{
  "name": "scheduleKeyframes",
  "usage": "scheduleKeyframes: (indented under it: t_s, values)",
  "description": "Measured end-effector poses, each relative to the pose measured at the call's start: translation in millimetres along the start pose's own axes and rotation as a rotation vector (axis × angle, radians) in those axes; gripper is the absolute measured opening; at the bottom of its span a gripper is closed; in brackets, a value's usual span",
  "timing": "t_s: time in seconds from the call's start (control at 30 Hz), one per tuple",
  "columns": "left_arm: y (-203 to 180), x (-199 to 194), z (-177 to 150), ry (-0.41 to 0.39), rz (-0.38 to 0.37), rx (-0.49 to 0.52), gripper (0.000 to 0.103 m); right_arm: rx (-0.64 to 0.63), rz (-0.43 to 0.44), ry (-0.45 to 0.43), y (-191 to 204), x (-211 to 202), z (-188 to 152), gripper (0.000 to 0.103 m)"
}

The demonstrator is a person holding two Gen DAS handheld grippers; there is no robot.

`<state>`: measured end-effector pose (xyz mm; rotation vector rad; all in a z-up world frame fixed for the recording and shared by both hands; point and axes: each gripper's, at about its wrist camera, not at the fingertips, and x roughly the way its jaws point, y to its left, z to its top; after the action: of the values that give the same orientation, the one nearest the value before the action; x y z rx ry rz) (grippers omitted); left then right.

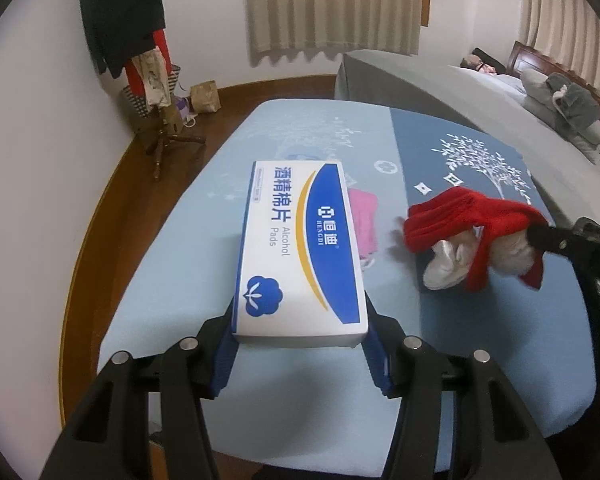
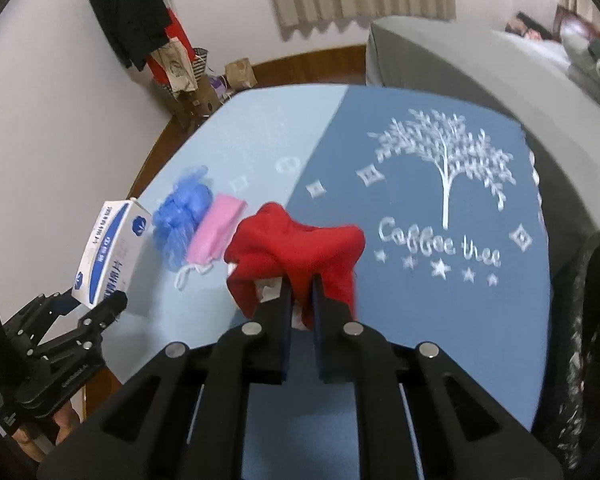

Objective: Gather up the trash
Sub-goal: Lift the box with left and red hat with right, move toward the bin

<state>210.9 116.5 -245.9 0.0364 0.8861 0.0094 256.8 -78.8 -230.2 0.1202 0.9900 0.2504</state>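
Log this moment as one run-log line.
left gripper: shut on alcohol pads box, lifted | right gripper: shut on red cloth | on table: pink mask, blue mesh

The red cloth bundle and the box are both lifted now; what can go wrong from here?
1. The right gripper pinches only a fold of the red cloth bundle; the white stuffing hanging beneath might drop out.
2. The left gripper holds the alcohol pads box by its near end only, so the long box could tip or slip.
3. The pink pouch and blue mesh puff lie close by on the table; a low swing could drag them.
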Motion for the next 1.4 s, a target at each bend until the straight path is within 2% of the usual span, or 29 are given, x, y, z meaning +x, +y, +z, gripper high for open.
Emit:
scheduleKeyframes:
  t_s: [0.3, 0.4, 0.7, 1.0, 1.4]
  values:
    - [-26.6, -2.5, -7.0, 0.011, -0.028, 0.04, 0.054, 0.022, -0.026, 0.019, -12.9, -6.5, -26.2, 0.013]
    - [-31.1, -2.3, -7.0, 0.013, -0.032, 0.047, 0.054, 0.033, -0.015, 0.022, -19.4, -5.6, -27.2, 0.003]
    - [-34.0, -10.0, -2.1, -0.004, -0.021, 0.054, 0.054, 0.027, -0.001, -0.068, -21.2, -37.0, -9.8, 0.002]
    - [-49.0, -35.4, 5.5, -0.034, -0.023, 0.072, 0.054, 0.008, -0.011, -0.146, -25.2, -74.5, 8.1, 0.002]
    - [-79.2, -65.2, 4.5, -0.042, -0.047, 0.1, 0.054, 0.016, -0.043, -0.226, -45.5, -129.4, 4.6, 0.002]
